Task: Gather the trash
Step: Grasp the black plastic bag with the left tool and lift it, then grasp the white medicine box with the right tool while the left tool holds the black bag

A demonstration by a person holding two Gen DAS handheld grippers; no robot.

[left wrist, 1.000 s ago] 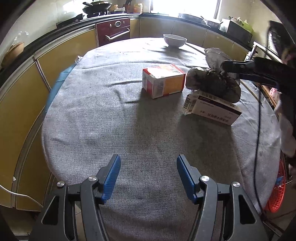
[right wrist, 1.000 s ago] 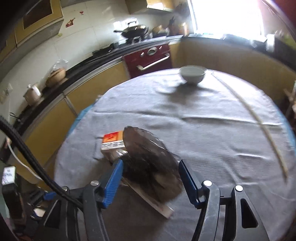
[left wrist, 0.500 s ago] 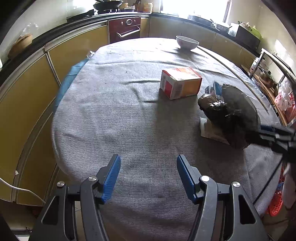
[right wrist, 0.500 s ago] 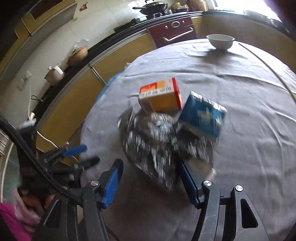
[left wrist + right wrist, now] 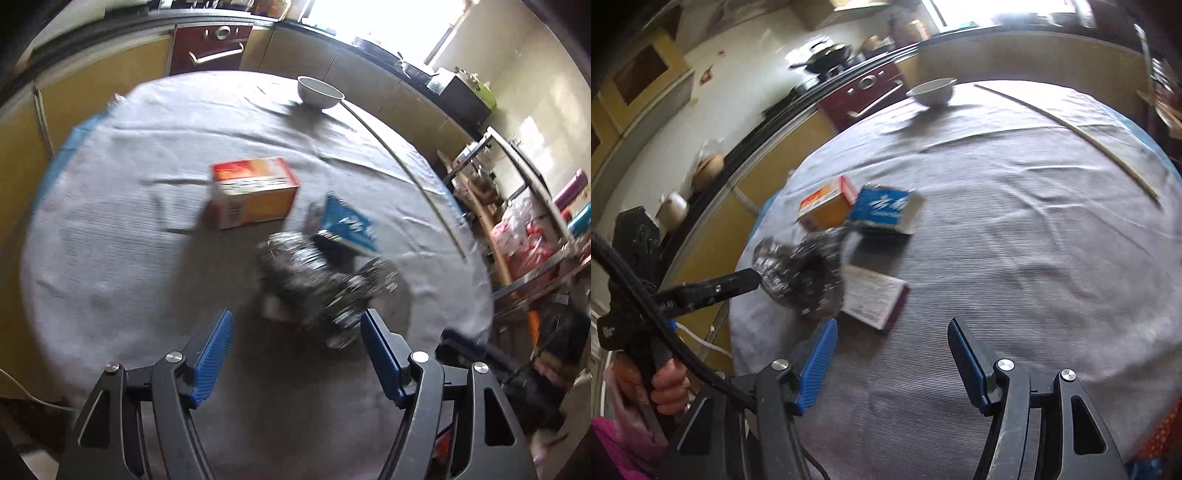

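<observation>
A dark crumpled plastic bag [image 5: 317, 280] lies on the grey tablecloth [image 5: 118, 236], just beyond my open left gripper [image 5: 297, 341]. An orange box [image 5: 255, 192] and a blue box [image 5: 347, 225] sit behind it. In the right wrist view the bag [image 5: 805, 273] lies beside a white and purple box [image 5: 873, 301], with the orange box [image 5: 825, 208] and blue box [image 5: 886, 212] farther back. My right gripper [image 5: 890, 354] is open and empty, short of the white box. The left gripper's fingers [image 5: 738, 282] reach the bag from the left.
A white bowl [image 5: 319, 92] stands at the table's far side, also in the right wrist view [image 5: 932, 90]. A thin stick [image 5: 1078, 133] lies across the cloth. Yellow cabinets [image 5: 92, 85] curve around the back. A cluttered shelf rack [image 5: 532, 221] stands to the right.
The bag has left the right gripper and lies on the table. The right gripper has pulled back. The left gripper has moved up to the bag.
</observation>
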